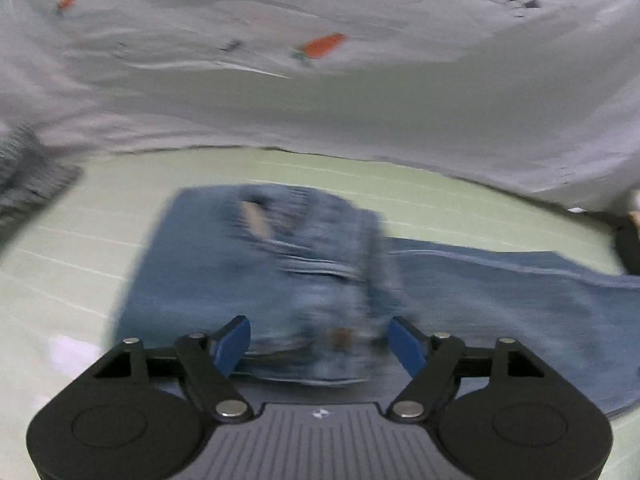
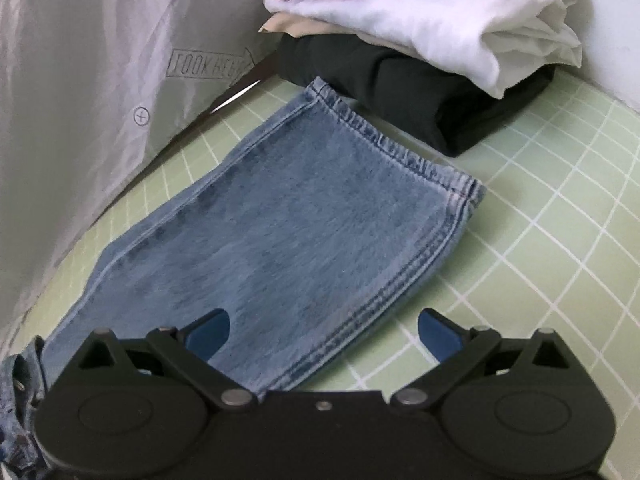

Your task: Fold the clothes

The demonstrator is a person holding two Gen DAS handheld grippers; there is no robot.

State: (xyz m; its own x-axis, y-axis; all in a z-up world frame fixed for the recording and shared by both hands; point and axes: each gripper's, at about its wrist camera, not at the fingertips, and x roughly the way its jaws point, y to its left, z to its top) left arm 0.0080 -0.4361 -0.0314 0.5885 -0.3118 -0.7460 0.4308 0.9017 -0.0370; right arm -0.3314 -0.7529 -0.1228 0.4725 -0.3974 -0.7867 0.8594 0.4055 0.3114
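A pair of light blue jeans [image 1: 256,280] lies on a pale green checked mat [image 1: 72,256]. In the left wrist view the waist end is bunched and blurred, with a leg [image 1: 520,300] running off to the right. My left gripper [image 1: 320,340] hovers just over that waist end with its blue pads wide apart, nothing pressed between them. In the right wrist view the jeans' leg [image 2: 288,232] lies flat, its hem [image 2: 400,148] pointing away. My right gripper [image 2: 324,332] stands open above the near part of the leg, holding nothing.
A stack of folded clothes [image 2: 432,40], black at the bottom, then white and red, sits beyond the hem. A grey-white sheet with carrot prints [image 1: 320,92] borders the mat's far side. A grey knit garment [image 1: 28,176] lies at the left edge.
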